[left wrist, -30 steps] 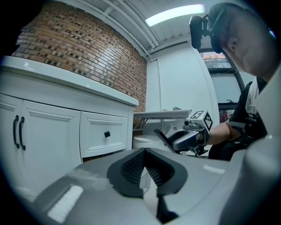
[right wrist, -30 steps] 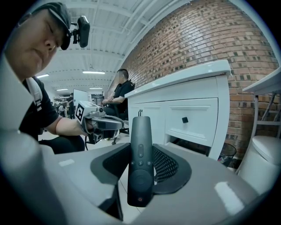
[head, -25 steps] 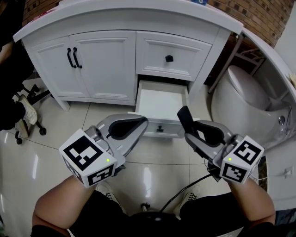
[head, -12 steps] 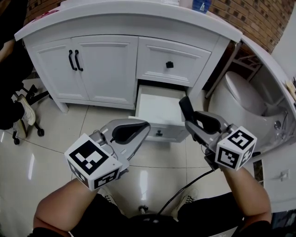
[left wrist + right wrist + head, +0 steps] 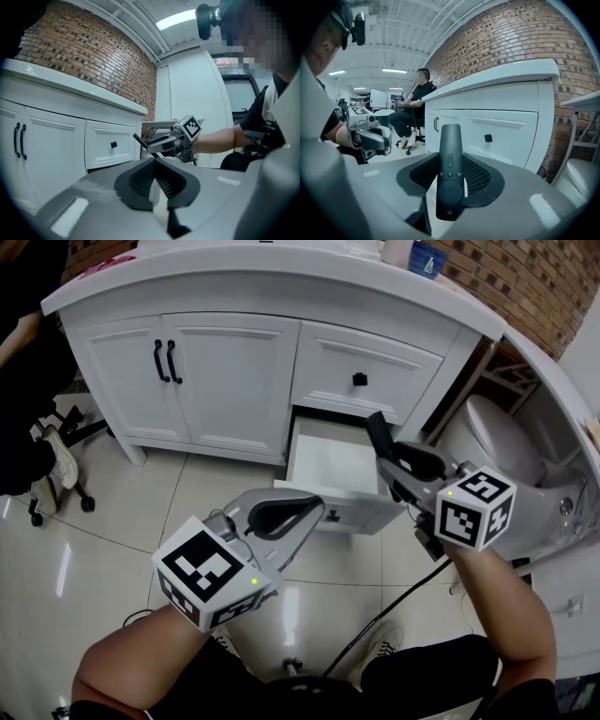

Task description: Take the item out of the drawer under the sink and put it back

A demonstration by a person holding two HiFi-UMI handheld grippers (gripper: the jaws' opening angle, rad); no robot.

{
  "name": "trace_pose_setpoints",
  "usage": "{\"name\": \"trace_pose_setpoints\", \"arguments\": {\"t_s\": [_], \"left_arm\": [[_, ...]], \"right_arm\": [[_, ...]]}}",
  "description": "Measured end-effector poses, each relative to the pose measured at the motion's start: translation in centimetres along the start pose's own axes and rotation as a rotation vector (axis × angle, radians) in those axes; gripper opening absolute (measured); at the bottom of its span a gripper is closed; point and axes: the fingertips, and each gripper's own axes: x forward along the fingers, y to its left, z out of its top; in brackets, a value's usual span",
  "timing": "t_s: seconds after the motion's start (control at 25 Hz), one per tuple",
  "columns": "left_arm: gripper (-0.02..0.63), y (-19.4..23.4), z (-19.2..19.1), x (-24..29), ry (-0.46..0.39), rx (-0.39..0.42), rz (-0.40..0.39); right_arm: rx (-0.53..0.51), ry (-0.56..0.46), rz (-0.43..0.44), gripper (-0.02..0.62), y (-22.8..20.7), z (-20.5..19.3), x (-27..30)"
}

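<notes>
The right gripper (image 5: 403,468) is clamping a black remote control (image 5: 450,168), its long axis pointing past the jaws toward the vanity, over the right side of the open drawer (image 5: 330,461), while the left gripper (image 5: 309,510), jaws together and empty, is hovering in front.

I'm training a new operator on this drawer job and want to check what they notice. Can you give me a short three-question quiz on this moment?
1. True or false: the right claw is clamped on a black remote.
2. Which drawer stands open? A: the upper one; B: the lower drawer; C: both.
3. Fill in: the left claw is ____, with nothing in it.
Key: 1 true; 2 B; 3 shut.
</notes>
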Motion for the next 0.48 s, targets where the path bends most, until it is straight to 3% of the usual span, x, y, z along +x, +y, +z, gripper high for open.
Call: {"name": "trace_pose_setpoints", "arguments": {"t_s": [0.48], "left_arm": [[0.006,0.1,0.2,0.1,0.005,-0.022,-0.002]], "right_arm": [[-0.132,0.109,-0.101,0.166,-7.2,-2.5,7.4]]}}
